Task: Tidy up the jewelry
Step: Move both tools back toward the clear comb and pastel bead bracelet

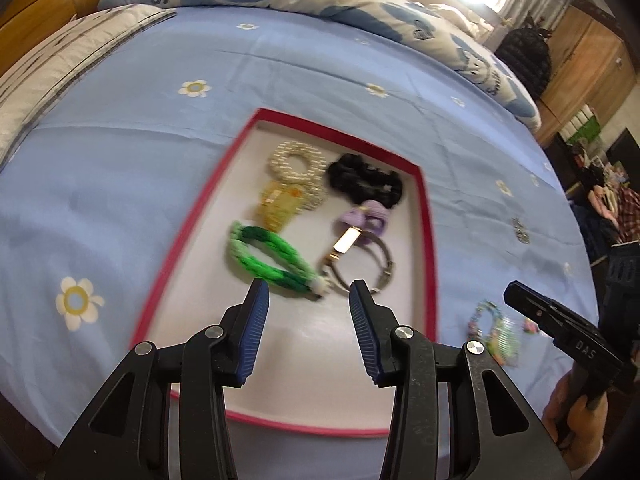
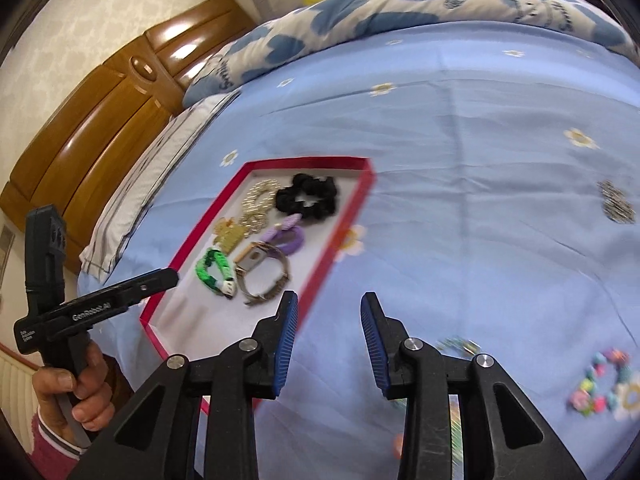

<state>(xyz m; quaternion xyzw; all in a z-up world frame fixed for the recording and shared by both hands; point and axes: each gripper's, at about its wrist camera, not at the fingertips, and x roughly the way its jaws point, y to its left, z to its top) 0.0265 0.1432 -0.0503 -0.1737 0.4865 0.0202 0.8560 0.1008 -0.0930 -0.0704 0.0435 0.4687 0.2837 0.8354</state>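
A red-rimmed tray [image 1: 236,152] lies on the blue flowered bedsheet. In it are a green braided bracelet [image 1: 268,256], a cream beaded scrunchie [image 1: 294,164], a black scrunchie [image 1: 362,180], a yellow clip [image 1: 278,204], a purple clip [image 1: 368,216] and a metal bangle [image 1: 360,264]. My left gripper [image 1: 309,286] hangs open over the tray's near part, with nothing between its fingers. My right gripper [image 2: 329,296] is open and holds nothing, over the sheet just right of the tray rim [image 2: 320,280]. A colourful bead bracelet [image 2: 604,384] lies loose on the sheet to the right. A second beaded piece [image 2: 456,344] is partly hidden behind a finger.
A small glittery piece [image 2: 616,202] lies on the sheet far right. A heart-print quilt [image 2: 360,12] is bunched along the far side. A striped pillow [image 2: 160,184] and a wooden headboard [image 2: 100,112] stand at the left. A person's hand [image 2: 76,392] holds the left gripper's handle.
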